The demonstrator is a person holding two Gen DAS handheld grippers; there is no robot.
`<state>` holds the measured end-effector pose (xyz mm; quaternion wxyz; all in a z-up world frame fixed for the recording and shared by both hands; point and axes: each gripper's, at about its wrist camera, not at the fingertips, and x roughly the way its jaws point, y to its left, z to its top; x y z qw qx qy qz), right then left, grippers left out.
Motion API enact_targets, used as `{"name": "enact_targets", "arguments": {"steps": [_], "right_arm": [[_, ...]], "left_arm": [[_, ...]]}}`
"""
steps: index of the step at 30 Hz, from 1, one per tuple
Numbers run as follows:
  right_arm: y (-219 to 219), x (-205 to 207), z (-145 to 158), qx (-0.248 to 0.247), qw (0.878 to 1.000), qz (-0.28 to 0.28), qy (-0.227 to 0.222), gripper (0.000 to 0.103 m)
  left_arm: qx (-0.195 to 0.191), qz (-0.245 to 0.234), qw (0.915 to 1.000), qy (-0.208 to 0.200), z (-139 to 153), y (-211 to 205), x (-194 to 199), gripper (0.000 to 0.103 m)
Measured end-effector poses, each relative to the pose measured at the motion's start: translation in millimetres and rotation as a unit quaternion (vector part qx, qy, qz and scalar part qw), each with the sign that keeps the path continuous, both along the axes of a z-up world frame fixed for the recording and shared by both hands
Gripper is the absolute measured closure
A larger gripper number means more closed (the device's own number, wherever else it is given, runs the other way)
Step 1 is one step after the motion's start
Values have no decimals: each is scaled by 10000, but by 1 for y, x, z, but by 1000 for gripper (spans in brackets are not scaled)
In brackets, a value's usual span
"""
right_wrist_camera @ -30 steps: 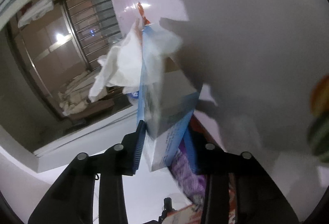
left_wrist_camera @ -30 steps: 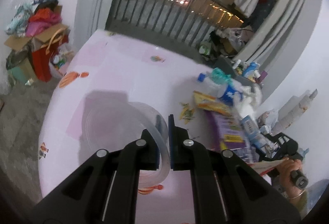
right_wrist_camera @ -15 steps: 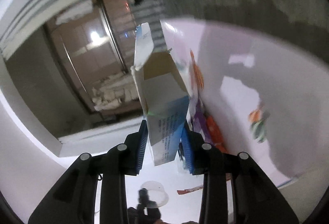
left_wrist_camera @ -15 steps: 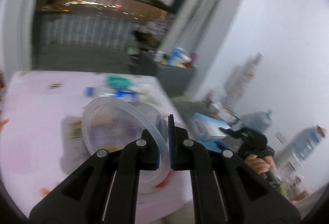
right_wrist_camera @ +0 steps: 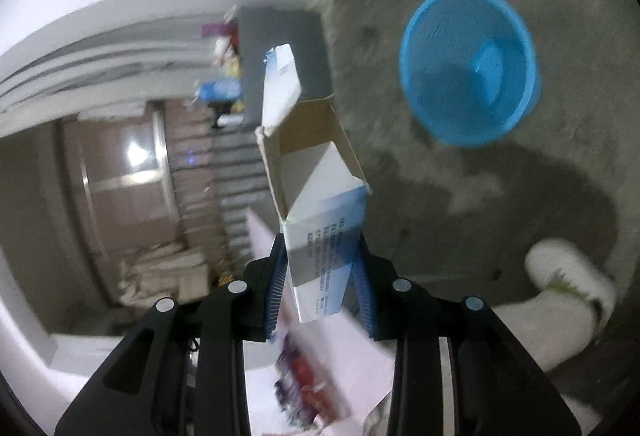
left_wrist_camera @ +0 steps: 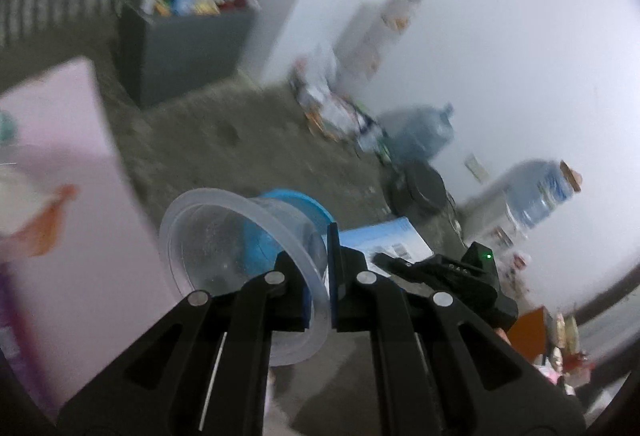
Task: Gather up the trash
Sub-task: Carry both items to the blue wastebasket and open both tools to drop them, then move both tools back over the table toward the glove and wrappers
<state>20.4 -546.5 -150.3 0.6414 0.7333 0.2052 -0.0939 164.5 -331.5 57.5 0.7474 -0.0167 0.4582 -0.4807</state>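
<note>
My left gripper (left_wrist_camera: 320,276) is shut on the rim of a clear plastic container (left_wrist_camera: 224,248) and holds it off the table's edge, above the floor. Through and behind it shows a blue mesh bin (left_wrist_camera: 296,204). My right gripper (right_wrist_camera: 320,276) is shut on an open blue-and-white cardboard box (right_wrist_camera: 320,212), its flap up. The blue mesh bin (right_wrist_camera: 472,64) stands on the concrete floor beyond and to the right of the box. The right gripper with the box (left_wrist_camera: 384,242) also shows in the left wrist view, just right of my left fingers.
The pink table (left_wrist_camera: 60,172) lies at the left. A grey cabinet (left_wrist_camera: 180,48) with bottles stands by the wall. Water jugs (left_wrist_camera: 536,192) and clutter line the white wall. A person's white shoe (right_wrist_camera: 572,284) is on the floor near the bin.
Both grippers have swung away from the table toward the floor with their loads. The blue bin has come into view. The tissue seen in the box one second ago is gone.
</note>
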Motion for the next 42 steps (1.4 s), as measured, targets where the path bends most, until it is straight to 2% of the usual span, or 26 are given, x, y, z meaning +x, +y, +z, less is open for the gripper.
{"name": "enact_targets", "arguments": {"steps": [5, 10, 12, 13, 14, 15, 18, 20, 23, 27, 33, 35, 36, 38, 39, 42], "right_arm": [[-41, 3, -26, -156, 9988, -178, 422, 71], [-71, 31, -48, -314, 9948, -245, 937, 70], [-82, 41, -60, -529, 9916, -205, 1158, 67], [-93, 47, -73, -540, 9895, -85, 1338, 66], [-100, 56, -84, -496, 9876, 11, 1489, 61], [-104, 63, -93, -557, 9843, 91, 1672, 53], [-108, 63, -114, -845, 9693, 147, 2305, 47], [-109, 60, -118, -885, 9667, 120, 2398, 47], [-95, 41, -118, -925, 9676, 120, 2346, 46], [-81, 29, -106, -1210, 9646, 207, 2333, 46], [-52, 6, -62, -1781, 9571, 352, 2260, 46], [-41, -2, -38, -2152, 9475, 451, 2320, 44], [-37, -5, -30, -2308, 9428, 487, 2357, 39], [-24, -12, -6, -2805, 9242, 543, 2533, 33], [-18, -15, 7, -3068, 9133, 562, 2620, 28], [4, -22, 43, -3965, 8656, 654, 2987, 17]], "left_arm": [[339, -468, 9971, 502, -50, -89, 12, 98], [596, -689, 9930, 748, -94, -146, 30, 98], [679, -700, 9919, 818, -112, -163, 38, 86], [756, -637, 9915, 842, -120, -168, 42, 65], [822, -552, 9914, 854, -127, -172, 46, 51], [873, -440, 9916, 845, -134, -176, 50, 50], [980, -314, 9904, 926, -148, -181, 58, 46], [895, -275, 9910, 959, -149, -171, 61, 41], [876, -223, 9928, 785, -146, -161, 62, 39], [809, -128, 9949, 594, -136, -149, 61, 37], [595, -9, 9971, 467, -111, -127, 48, 37], [491, -60, 9982, 354, -98, -116, 36, 35], [453, -99, 9986, 270, -91, -110, 28, 33], [374, -138, 9991, 129, -79, -95, 15, 32], [344, -161, 9993, 65, -73, -86, 8, 31], [256, -78, 9996, -113, -54, -53, -11, 30]]}}
